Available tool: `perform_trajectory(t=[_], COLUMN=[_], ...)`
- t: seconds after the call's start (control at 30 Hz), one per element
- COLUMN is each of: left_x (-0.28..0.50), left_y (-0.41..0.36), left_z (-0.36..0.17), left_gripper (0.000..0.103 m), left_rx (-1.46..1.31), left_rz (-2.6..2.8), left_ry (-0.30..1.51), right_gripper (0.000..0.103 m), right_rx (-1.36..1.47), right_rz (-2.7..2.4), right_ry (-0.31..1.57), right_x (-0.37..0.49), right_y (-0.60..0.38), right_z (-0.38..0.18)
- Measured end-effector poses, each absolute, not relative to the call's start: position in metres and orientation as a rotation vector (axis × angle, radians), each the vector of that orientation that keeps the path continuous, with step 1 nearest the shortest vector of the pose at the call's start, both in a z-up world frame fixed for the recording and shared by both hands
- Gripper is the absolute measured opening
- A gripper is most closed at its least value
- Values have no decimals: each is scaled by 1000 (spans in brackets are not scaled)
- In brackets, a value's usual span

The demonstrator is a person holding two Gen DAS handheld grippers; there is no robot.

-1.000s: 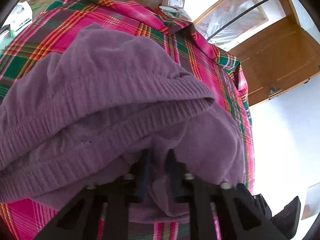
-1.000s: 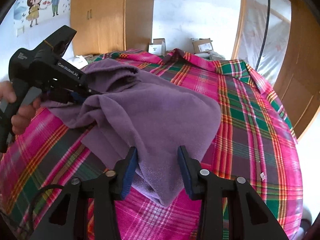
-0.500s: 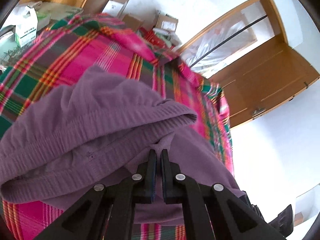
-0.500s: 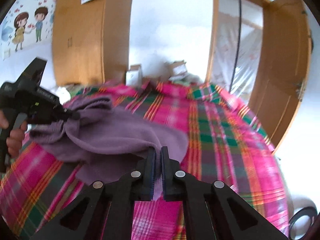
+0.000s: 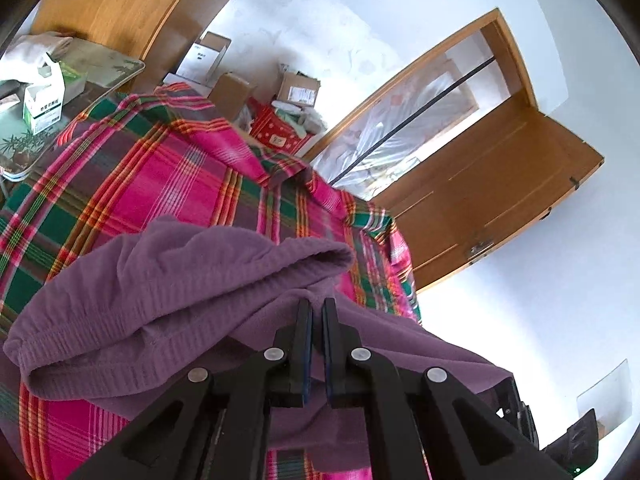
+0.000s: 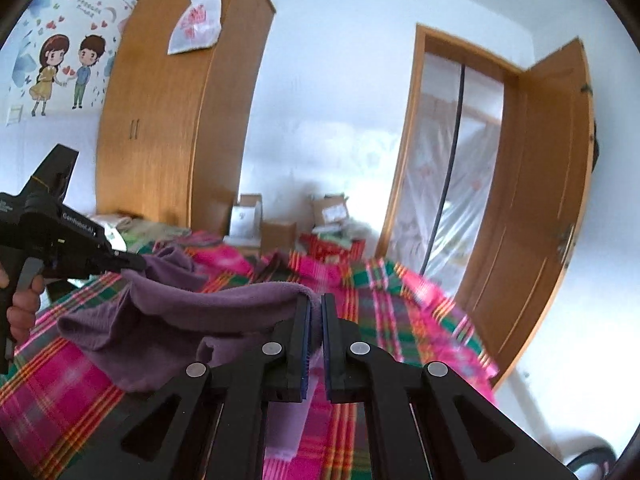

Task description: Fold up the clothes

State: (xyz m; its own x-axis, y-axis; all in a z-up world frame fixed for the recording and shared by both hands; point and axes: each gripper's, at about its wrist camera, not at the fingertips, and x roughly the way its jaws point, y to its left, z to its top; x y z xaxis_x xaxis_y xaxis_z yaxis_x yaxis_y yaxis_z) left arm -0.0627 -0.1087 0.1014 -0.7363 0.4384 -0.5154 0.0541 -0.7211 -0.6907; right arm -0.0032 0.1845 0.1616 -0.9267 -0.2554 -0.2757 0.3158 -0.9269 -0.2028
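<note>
Both claws clamp a purple knitted sweater [image 5: 168, 300], lifted over the pink plaid bedspread [image 5: 168, 184]: the left claw [image 5: 316, 312] pinches its fabric, the right claw [image 6: 315, 308] nips another fold, jaws nearly closed.

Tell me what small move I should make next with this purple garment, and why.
Probably lift both ends a little higher and draw them apart. The left hand-held gripper and right hand-held gripper are each shut on the purple garment, but it sags bunched between them, with part resting on the plaid bedspread, so it needs to hang flat before any fold.
</note>
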Motion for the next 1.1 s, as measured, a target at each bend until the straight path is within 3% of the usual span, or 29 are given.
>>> perform_trajectory(t=[0.23,0.97,1.1], left_x=[-71,-158,-160], left_y=[-105,-106,-112], left_z=[108,65,60], left_gripper=[5,5,10], left_rx=[-982,-1180,-1206], left_rz=[2523,2560,2541], left_ry=[-1052,-962,-957], right_gripper=[3,3,3], right_rx=[253,817,885], right_rz=[-2853,-2805,-2784], right_ry=[440,405,431], right_x=[-9,-168,-186], right_y=[175,173,167], right_z=[184,102,83])
